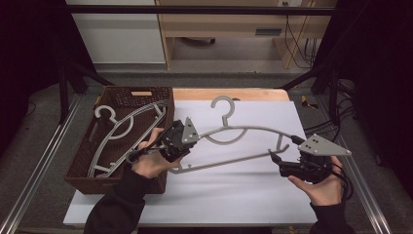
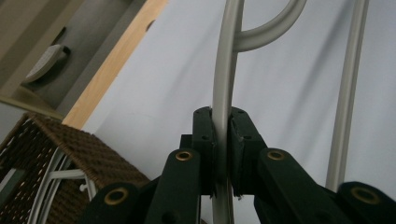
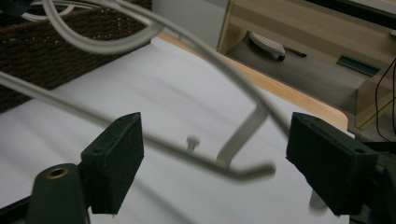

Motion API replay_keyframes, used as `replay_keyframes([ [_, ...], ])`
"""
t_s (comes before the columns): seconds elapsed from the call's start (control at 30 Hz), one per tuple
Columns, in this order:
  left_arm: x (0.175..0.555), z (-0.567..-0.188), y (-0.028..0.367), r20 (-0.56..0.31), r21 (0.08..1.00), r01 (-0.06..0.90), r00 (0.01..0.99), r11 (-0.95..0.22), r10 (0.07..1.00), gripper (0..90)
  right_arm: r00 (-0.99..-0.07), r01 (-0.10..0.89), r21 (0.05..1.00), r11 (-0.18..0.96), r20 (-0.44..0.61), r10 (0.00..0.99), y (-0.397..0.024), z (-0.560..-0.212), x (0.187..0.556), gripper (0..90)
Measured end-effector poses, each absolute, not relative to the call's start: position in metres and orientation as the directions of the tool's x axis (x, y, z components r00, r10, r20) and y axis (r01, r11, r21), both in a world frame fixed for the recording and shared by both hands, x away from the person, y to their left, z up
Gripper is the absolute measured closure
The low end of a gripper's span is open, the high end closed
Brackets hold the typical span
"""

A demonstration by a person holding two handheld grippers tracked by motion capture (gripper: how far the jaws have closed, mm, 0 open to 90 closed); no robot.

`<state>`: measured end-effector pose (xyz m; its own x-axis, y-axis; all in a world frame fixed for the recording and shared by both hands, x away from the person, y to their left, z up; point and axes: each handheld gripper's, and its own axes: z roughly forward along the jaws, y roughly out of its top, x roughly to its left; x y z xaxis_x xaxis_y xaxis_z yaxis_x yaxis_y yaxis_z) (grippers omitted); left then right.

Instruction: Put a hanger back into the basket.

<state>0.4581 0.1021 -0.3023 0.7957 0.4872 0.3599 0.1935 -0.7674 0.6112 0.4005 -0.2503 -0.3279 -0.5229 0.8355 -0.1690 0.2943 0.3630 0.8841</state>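
Far left: brown wicker basket [image 1: 83, 161] on the table's left edge, grey hangers [image 1: 122, 131] lying inside. Left gripper [image 1: 176, 142] just right of the basket, jaws pinching the left arm of a grey plastic hanger [image 1: 243, 130]. Hanger spans the white sheet [image 1: 234, 195] at mid-table, hook pointing far. Right gripper [image 1: 285, 168] at the hanger's right end; jaws spread wide, the hanger's end bar between them, pads not pressing on it.

My left claw [image 2: 223, 154], matt black plastic, is squeezing a smooth grey plastic hanger [image 1: 243, 130]. The basket [image 1: 85, 161] is looking rough, brown and woven; the table [image 1: 243, 195] white and smooth.
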Motion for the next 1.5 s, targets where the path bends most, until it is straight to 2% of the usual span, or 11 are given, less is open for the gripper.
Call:
replay_keyframes([
  [0.23,0.462,-0.288,0.131,0.374,0.674,0.245,0.701,-0.697,0.607,82.5,-0.512,0.302,0.902,0.308,-0.120,0.851,-0.256,-0.332,0.397,15.2],
  [0.57,0.466,-0.275,0.193,0.340,0.745,0.318,0.575,-0.586,0.744,82.5,-0.512,0.348,0.896,0.277,-0.066,0.856,-0.261,-0.349,0.398,14.2],
  [0.87,0.466,-0.277,0.244,0.315,0.792,0.380,0.415,-0.478,0.853,82.5,-0.524,0.368,0.881,0.297,-0.067,0.849,-0.253,-0.360,0.402,12.4],
  [1.5,0.482,-0.310,0.311,0.297,0.767,0.510,0.256,-0.390,0.920,82.5,-0.532,0.385,0.869,0.311,-0.067,0.844,-0.246,-0.366,0.407,12.0],
])
